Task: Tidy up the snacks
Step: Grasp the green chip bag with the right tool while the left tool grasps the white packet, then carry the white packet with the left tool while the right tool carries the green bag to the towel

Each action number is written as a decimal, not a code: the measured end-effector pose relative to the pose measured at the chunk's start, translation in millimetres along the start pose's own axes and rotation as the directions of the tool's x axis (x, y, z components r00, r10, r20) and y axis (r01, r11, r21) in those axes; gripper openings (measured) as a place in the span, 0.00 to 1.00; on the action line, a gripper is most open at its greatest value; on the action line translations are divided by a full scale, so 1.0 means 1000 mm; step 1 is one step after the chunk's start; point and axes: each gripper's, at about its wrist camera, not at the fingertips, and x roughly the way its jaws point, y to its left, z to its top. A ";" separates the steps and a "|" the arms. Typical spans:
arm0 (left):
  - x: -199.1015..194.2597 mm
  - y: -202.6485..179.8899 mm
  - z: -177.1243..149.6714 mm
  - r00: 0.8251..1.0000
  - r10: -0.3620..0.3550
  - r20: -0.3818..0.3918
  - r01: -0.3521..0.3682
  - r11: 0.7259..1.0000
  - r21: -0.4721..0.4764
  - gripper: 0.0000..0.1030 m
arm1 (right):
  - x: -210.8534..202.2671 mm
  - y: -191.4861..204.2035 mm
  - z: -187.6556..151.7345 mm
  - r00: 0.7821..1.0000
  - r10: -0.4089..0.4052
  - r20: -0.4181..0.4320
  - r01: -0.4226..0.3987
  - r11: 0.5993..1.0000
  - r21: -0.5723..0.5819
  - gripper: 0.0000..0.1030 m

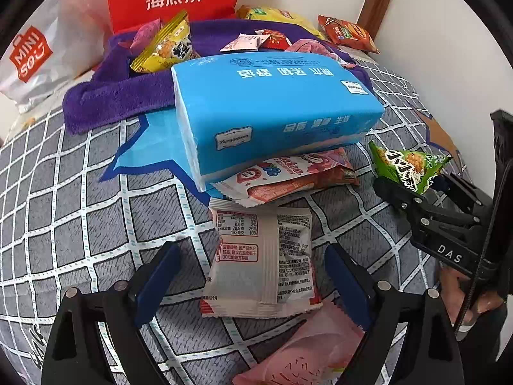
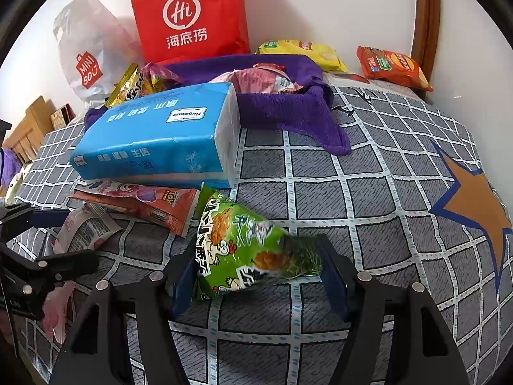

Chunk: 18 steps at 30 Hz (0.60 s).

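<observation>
Beside the tissue pack's [image 2: 154, 138] edge, right gripper [image 2: 256, 272] clamps green snack [image 2: 243, 250] — left gripper [image 1: 253, 276] spread wide.

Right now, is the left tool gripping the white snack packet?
No. The left tool stands open, its fingers apart on either side of the white snack packet.

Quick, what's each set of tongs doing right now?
Left tongs: open, over a white snack packet.
Right tongs: shut on the green snack bag.

left hand-held gripper [image 1: 253, 276]: jaws wide, tilted down | right hand-held gripper [image 2: 256, 269]: clamped, tilted down
</observation>
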 end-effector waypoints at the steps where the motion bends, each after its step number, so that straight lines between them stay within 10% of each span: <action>1: 0.000 -0.001 0.000 1.000 0.004 0.003 -0.004 1.000 0.006 0.88 | 0.000 -0.001 0.000 1.000 0.000 0.000 0.000 1.000 0.000 0.66; 8: -0.005 -0.003 -0.005 0.997 0.065 0.029 -0.066 0.996 0.056 0.58 | 0.000 -0.001 0.000 1.000 -0.001 0.000 0.001 1.000 -0.001 0.66; 18: -0.019 0.039 -0.019 0.989 0.128 0.075 -0.126 0.992 -0.033 0.58 | 0.002 0.002 0.000 1.000 -0.030 -0.006 0.030 0.999 -0.024 0.67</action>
